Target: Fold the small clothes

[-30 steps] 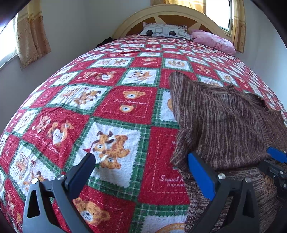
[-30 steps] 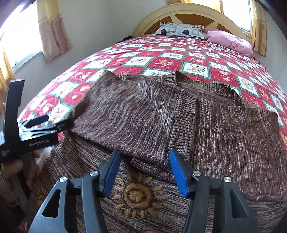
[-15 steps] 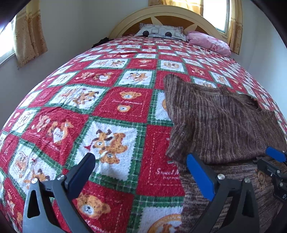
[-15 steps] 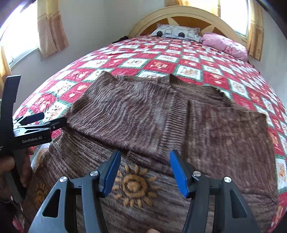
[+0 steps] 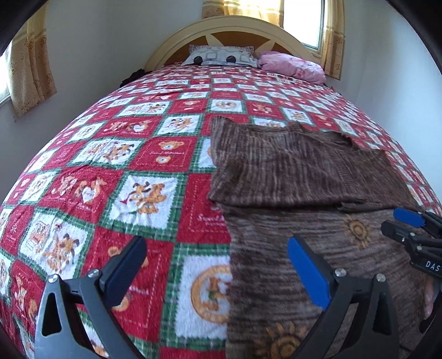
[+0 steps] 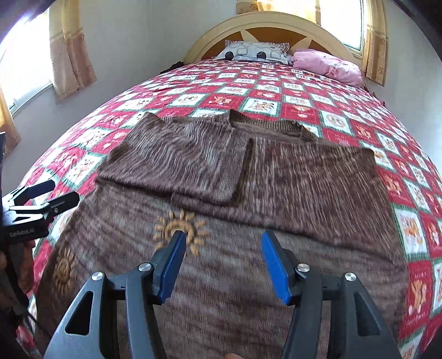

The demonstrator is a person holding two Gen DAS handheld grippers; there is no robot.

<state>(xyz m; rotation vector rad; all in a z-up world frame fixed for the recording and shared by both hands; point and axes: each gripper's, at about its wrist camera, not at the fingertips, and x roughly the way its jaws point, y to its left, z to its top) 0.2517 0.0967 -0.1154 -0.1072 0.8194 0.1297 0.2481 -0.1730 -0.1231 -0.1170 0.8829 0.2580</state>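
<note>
— What is lying on the bed from where you are standing?

— A brown striped knitted sweater with orange sun motifs is lying flat on the red, white and green patchwork bedspread with teddy-bear squares, towards the near right part of the bed. Both its sleeves are lying folded in across the chest, meeting near the middle, and the neck is pointing towards the far end.

— And the two tools?

— The left gripper with black arms and blue pads is hanging over the sweater's left edge. Its fingers are standing wide apart, gripping nothing: the left finger is sitting above bare bedspread, the right one above the knit. The right gripper of the same make is hovering over the lower body of the sweater, just near one sun motif. Its fingers are also standing apart, with only the cloth below showing in the gap; I cannot see them pinching any of it.

— Are the two close together?

— They are showing in each other's view, so fairly near, one at each side of the garment's near half.

— What is at the far end?

— A grey patterned pillow and a pink crumpled pillow are resting against the cream arched wooden headboard, with yellowish curtains hanging at the windows.
</note>
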